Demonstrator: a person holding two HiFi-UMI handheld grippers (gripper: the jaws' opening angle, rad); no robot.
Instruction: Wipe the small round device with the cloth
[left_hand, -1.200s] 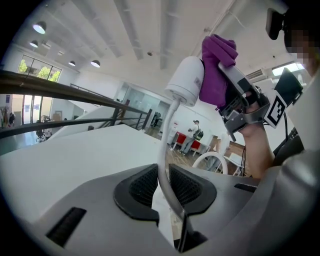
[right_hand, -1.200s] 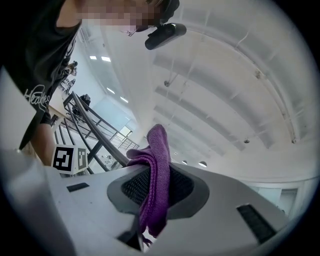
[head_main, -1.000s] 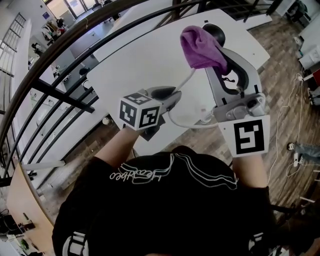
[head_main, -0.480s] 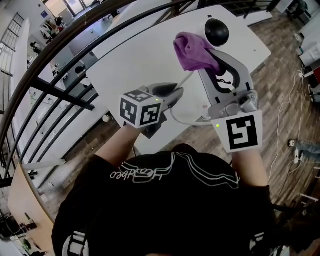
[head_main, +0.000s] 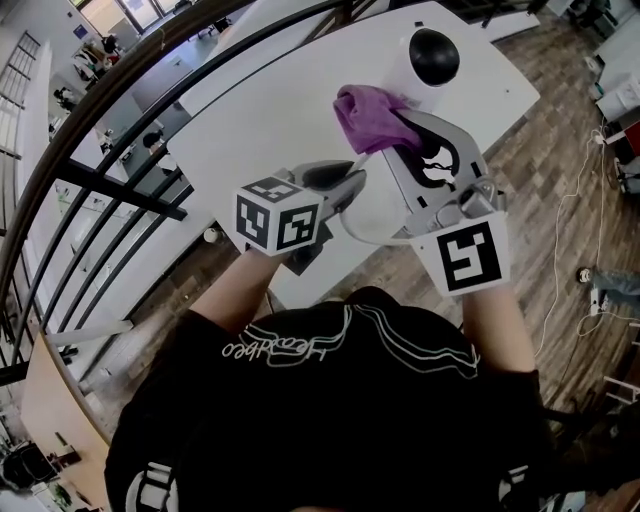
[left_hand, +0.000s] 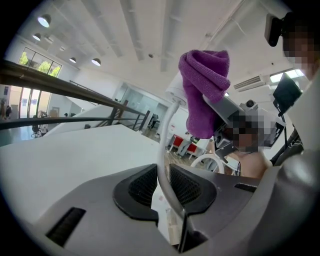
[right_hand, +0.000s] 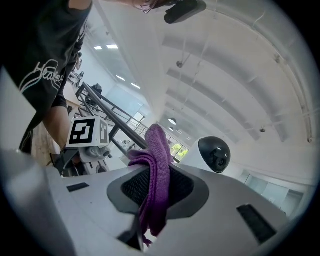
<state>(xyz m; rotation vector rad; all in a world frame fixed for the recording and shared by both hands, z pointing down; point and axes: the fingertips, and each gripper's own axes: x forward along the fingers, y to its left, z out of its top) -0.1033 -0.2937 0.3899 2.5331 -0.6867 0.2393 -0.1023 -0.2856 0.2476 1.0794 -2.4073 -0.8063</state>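
Cloth (head_main: 368, 115), purple, pinched fast in right gripper (head_main: 398, 128), hangs just short of small round device (head_main: 434, 55). Device stands on white table (head_main: 270, 110), near its far edge. Left gripper (left_hand: 161, 182) is clamped narrow on white cable (left_hand: 160, 150) running up toward device.

Risks, as we judge them:
- cloth's push could slide or topple light device off that edge
- taut cable could drag it
- loose fold may slip from jaws

Beside device: dark railing (head_main: 110, 190), wood floor (head_main: 560, 170), bright open hall.

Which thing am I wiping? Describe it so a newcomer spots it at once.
On the white table, look to the far end, just beyond the purple cloth. The small round device stands there: a white rounded body with a glossy black dome face, the only black-and-white ball there.
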